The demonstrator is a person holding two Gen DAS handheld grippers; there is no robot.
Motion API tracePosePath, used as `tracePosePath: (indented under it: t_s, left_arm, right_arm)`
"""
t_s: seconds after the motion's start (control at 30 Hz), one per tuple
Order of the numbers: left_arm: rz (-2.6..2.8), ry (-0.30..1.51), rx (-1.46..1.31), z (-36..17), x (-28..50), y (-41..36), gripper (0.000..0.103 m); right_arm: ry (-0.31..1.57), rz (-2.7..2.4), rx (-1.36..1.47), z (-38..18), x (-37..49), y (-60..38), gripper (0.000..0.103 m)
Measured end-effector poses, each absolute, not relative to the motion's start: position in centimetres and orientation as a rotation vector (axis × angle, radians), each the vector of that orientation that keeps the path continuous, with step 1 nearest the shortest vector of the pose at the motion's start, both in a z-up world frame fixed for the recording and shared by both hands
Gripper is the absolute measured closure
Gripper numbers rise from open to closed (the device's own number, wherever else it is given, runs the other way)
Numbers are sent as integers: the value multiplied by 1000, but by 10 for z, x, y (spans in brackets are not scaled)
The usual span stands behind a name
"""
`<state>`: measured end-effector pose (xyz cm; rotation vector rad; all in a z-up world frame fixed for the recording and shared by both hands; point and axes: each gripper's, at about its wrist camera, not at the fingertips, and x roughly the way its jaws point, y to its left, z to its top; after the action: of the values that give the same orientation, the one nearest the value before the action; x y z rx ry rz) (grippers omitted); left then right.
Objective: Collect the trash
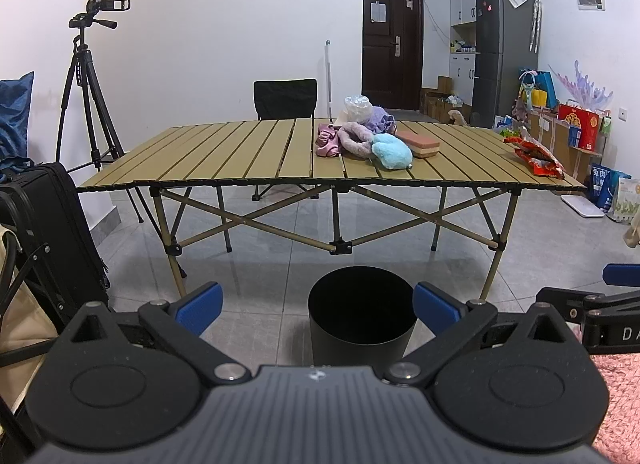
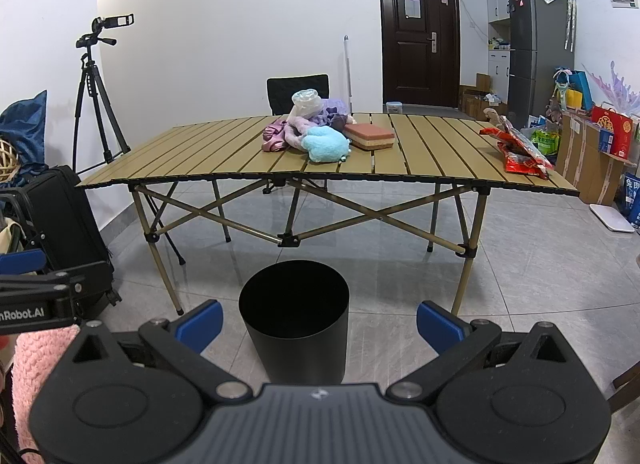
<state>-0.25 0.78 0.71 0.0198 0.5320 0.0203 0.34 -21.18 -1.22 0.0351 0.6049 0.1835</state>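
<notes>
A tripod (image 1: 86,92) with a camera stands past the table's left end, a black suitcase (image 1: 60,240) nearer. The left gripper (image 1: 318,306) is spread wide and empty, level above the floor. The black bin (image 1: 360,312) stands on the floor in front of the table's near edge. On the slatted table (image 1: 224,156), a heap of soft toys (image 1: 362,138) and a pink sponge block (image 1: 418,142) sit near the far edge at the middle. The red snack wrapper (image 1: 536,156) lies at the right end. The right gripper (image 2: 318,322) is likewise spread and empty.
</notes>
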Motion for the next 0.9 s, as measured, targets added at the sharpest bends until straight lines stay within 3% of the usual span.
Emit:
tracePosePath:
  t_s: [0.9]
  left_arm:
    - [26, 516, 22, 10, 1, 9, 0]
  right_arm:
    - [597, 192, 39, -17, 14, -222, 0]
